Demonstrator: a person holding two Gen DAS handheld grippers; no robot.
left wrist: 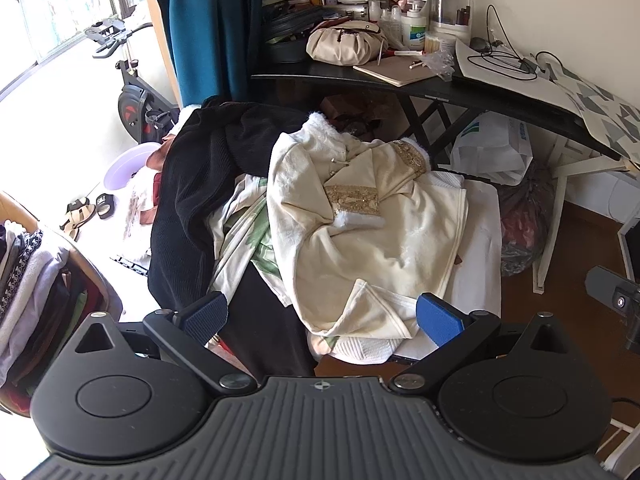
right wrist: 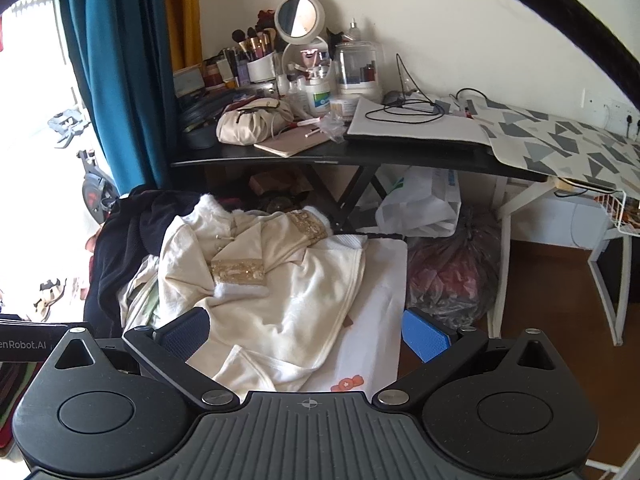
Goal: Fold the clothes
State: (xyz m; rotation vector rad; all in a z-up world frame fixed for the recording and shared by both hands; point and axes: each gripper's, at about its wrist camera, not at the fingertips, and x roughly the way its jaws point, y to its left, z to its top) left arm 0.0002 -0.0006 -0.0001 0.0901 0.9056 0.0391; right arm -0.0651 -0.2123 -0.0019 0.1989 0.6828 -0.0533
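Through my left wrist camera, my left gripper (left wrist: pixel 320 316) hangs spread and empty above the near hem of the cream velvet gold-cuffed robe (left wrist: pixel 372 232) on the pile, while my right gripper (right wrist: pixel 306 332), equally spread, frames that hem.

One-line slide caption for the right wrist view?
Open right gripper hovers over a cream garment with gold-trimmed cuffs, beside a cluttered black desk.

Bedroom: cluttered vanity desk (right wrist: pixel 280 156), clothes (left wrist: pixel 360 232)
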